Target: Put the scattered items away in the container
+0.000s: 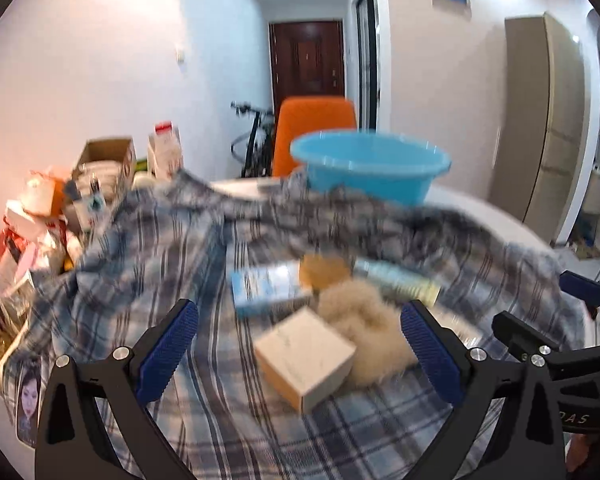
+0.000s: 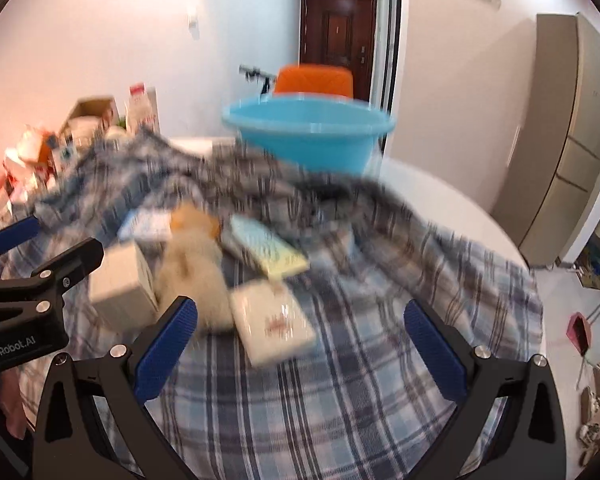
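A blue plastic basin stands at the far side of a table under a blue plaid cloth. Scattered on the cloth lie a beige cube box, a tan fluffy item, a light blue box, a yellow-edged flat pack and a white flat packet. My left gripper hangs open just above the cube box. My right gripper is open over the white packet. Both views are blurred.
A heap of cartons, bags and a cardboard box crowds the table's left side. An orange chair stands behind the basin. The round white table edge shows at right, with floor and a tall cabinet beyond.
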`<state>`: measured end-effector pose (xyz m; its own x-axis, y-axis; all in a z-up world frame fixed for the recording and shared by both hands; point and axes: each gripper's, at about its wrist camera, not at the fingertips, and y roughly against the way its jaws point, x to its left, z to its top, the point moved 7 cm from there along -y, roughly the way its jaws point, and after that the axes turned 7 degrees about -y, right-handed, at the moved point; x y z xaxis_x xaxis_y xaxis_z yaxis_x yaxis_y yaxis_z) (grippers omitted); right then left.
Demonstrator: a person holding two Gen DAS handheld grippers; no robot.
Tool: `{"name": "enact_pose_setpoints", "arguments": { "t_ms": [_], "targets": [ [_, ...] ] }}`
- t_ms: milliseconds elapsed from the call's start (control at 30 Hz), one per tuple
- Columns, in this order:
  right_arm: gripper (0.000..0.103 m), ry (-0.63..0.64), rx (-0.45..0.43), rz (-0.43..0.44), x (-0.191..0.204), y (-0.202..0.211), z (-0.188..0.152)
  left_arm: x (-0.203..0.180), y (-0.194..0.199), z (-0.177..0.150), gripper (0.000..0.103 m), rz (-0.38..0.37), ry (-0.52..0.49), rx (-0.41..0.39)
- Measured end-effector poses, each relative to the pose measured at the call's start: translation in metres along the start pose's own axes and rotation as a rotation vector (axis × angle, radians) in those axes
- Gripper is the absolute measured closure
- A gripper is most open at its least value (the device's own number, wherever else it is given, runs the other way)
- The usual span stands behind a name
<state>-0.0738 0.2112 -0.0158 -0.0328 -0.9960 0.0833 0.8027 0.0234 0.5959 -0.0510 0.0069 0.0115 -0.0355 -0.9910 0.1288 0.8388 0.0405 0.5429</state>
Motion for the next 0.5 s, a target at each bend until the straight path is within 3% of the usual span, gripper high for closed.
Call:
{"name": "enact_pose_setpoints", "arguments": {
  "t_ms": [133,267,500],
  "targets": [
    [0.000,0.009,-0.078,-0.007,0.002,0.012,0.025,0.000,0.002,0.023,0.000,0.000,-0.015,-0.026],
    [0.000,0.035,-0.107,-0.039,0.002,0.014,0.049,-0.001,-0.012,0.042,0.000,-0.009,-0.037,0.008],
    [0.000,0.107,-0.044,-0.129,-0.008,-0.015,0.088,-0.005,-0.045,0.076,0.000,-0.032,-0.071,0.056]
  ]
}}
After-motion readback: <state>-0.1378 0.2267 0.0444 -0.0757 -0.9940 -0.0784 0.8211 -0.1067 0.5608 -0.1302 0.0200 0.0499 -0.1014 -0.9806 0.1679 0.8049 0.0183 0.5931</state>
